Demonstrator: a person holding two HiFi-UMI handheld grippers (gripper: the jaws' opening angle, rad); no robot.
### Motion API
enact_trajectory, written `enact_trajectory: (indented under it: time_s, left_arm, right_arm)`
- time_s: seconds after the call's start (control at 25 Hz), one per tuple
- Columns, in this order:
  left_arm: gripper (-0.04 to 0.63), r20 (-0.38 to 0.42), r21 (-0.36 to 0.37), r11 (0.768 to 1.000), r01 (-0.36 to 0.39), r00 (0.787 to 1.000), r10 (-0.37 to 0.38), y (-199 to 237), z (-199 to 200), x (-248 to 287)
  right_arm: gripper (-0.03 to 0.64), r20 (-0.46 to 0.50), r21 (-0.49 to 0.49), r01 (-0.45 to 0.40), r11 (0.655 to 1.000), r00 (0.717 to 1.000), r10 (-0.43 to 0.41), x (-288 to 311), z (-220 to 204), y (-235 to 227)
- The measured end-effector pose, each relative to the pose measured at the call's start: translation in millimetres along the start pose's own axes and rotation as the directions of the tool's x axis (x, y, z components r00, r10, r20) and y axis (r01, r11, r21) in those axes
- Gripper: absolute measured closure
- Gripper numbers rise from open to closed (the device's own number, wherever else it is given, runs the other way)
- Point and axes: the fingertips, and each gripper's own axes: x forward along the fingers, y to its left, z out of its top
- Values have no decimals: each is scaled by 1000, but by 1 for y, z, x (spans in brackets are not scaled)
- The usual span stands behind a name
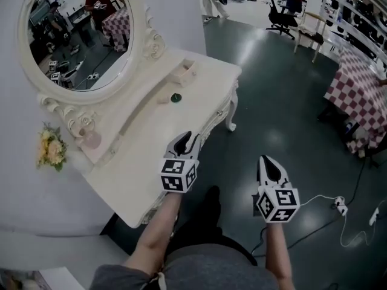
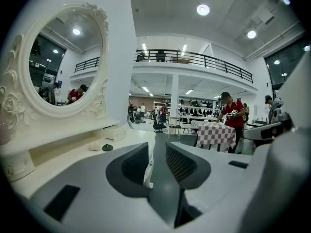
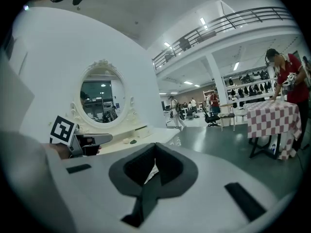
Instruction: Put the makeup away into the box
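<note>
The left claw (image 1: 187, 139) hangs over the near edge of the table (image 1: 121, 180), its jaws a narrow gap apart with nothing between them. The left gripper view shows only floor and the table's edge through that gap. The right claw (image 1: 270, 164) is off to the right, out over the dark floor and well clear of the table. Its jaws meet at the tips and hold nothing.

The white table runs from near left to far right, with an oval mirror (image 1: 78, 35) standing along its left side. A small bunch of flowers (image 1: 51, 148) sits by the mirror's near foot. Toward the table's far end stands the small pale box (image 1: 183, 72).

Just nearer than the box, and apart from it, lie two small pieces of makeup, a dark green one (image 1: 176, 97) and a pale one (image 1: 163, 99) beside it on the left. Both look small and roundish, so no long axis can be read.

From the left claw the makeup lies farther along the table and slightly left, and the box is beyond it on almost the same line. The left claw is clearly the nearer one, so the reach is probably its job, and a pick there would then carry a little farther to the box
</note>
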Motion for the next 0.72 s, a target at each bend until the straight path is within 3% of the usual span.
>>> enact_trajectory:
  time_s: [0.72]
  left_arm:
    - [453, -39, -44, 984, -174, 984, 173, 135, 21, 122]
  right_arm:
    - [614, -50, -18, -73, 997, 996, 72, 187, 54, -14]
